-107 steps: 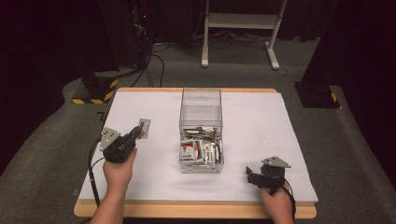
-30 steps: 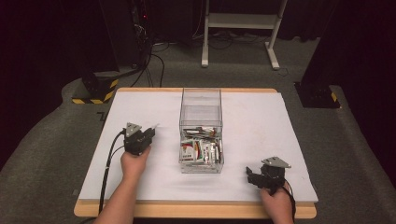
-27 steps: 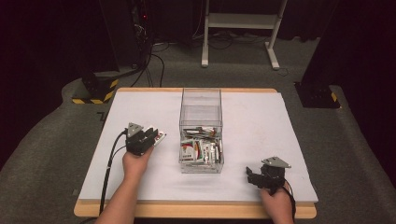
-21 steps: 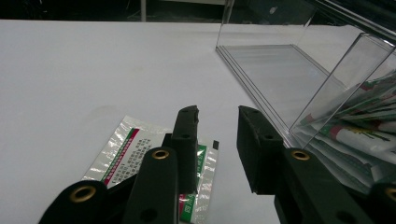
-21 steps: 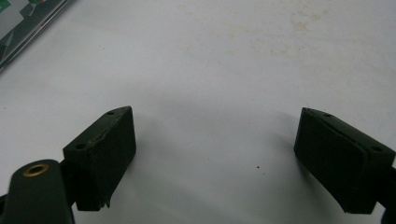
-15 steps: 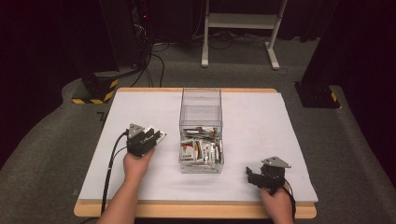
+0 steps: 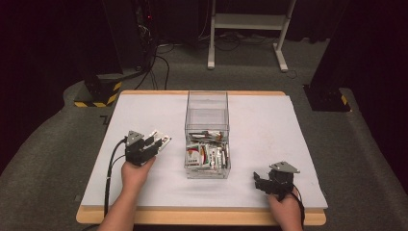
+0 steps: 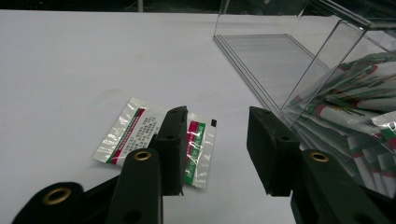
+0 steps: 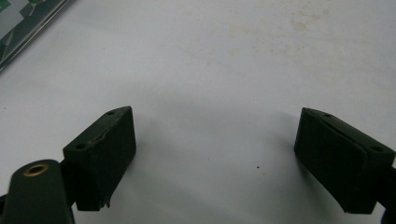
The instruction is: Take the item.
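The left tongs (image 8: 212, 154) stand spread, their jaws having just been opening, with nothing between them; the sachet (image 8: 140, 133) lies flat on the white tabletop (image 8: 70, 60) in the lower left of the left gripper view, partly under the left jaw and not gripped; in the high view it lies left of centre, just beyond the tongs' tips; the clear box (image 7: 207, 139) of sachets stands at centre; the right tongs (image 7: 262, 182), lower right, are spread wide over bare tabletop.

The left claw (image 7: 155, 143), jaws just opening, hovers over a sachet (image 7: 161, 139) beside the clear box (image 7: 207, 103).
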Demonstrator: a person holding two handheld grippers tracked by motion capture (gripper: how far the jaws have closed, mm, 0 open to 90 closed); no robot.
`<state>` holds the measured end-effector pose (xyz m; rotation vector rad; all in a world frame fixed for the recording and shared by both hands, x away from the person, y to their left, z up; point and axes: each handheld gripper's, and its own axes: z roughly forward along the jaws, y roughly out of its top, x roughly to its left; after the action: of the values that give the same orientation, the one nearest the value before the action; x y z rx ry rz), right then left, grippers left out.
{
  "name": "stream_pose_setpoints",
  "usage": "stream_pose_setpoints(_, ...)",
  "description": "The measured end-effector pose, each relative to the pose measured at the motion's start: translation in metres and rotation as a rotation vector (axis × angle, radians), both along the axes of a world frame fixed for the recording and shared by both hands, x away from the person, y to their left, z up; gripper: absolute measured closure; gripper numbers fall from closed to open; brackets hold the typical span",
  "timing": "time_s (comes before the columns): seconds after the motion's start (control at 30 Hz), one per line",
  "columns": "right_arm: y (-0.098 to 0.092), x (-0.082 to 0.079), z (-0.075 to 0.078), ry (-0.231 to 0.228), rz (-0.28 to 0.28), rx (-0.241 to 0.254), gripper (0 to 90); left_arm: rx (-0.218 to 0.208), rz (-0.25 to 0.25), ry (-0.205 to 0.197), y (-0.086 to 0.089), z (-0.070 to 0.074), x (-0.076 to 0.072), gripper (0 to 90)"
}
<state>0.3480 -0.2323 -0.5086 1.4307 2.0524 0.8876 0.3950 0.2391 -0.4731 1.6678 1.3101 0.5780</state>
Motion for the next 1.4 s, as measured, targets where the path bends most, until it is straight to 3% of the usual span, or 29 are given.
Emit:
stream_pose_setpoints(0.47, 0.000, 0.000, 0.000, 0.000, 0.000, 0.000, 12.7, 0.020, -0.019, 0.032, 0.016, -0.006, -0.028, 47.2)
stream_pose_setpoints(0.8, 0.000, 0.000, 0.000, 0.000, 0.000, 0.000, 12.8, 0.132, -0.048, 0.103, 0.021, -0.025, -0.057, 36.9)
stream_pose_setpoints(0.87, 0.000, 0.000, 0.000, -0.003, 0.003, -0.003, 12.7, 0.196, -0.065, 0.121, 0.019, -0.032, -0.064, 35.1)
stream_pose_setpoints(0.9, 0.000, 0.000, 0.000, -0.003, 0.003, -0.003, 12.7, 0.208, -0.070, 0.129, 0.018, -0.034, -0.066, 34.5)
stream_pose_setpoints(1.07, 0.000, 0.000, 0.000, 0.001, -0.002, 0.001, 12.7, 0.240, -0.066, 0.125, 0.014, -0.035, -0.068, 34.8)
stream_pose_setpoints(1.4, 0.001, -0.001, 0.000, 0.002, -0.004, 0.000, 12.7, 0.230, -0.070, 0.126, 0.015, -0.036, -0.068, 36.4)
